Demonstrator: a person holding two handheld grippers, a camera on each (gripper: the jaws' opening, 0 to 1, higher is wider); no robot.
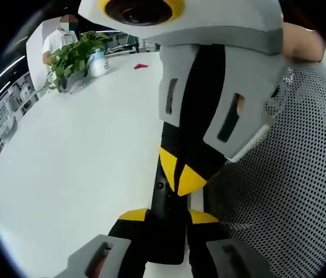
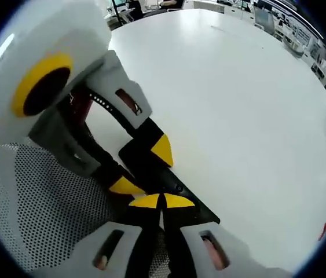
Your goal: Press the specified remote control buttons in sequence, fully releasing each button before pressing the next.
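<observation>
Left gripper (image 1: 168, 219) fingers clamped on the near end of a black remote (image 1: 167, 223), held above the white bench (image 1: 76, 168) beside a perforated mesh surface (image 1: 290, 191). Right gripper (image 2: 161, 202) fingers pinched together, yellow tips touching, pressed on the remote's face (image 2: 168, 182). Potted plant (image 1: 73, 58) and small red object (image 1: 140, 66) near the bench's far edge; a person (image 1: 58, 37) stands behind.

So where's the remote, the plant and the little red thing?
remote (image 1: 168, 226): left gripper view, its black body between the jaws.
plant (image 1: 73, 58): left gripper view, its leaves.
red thing (image 1: 140, 66): left gripper view, its middle.
</observation>
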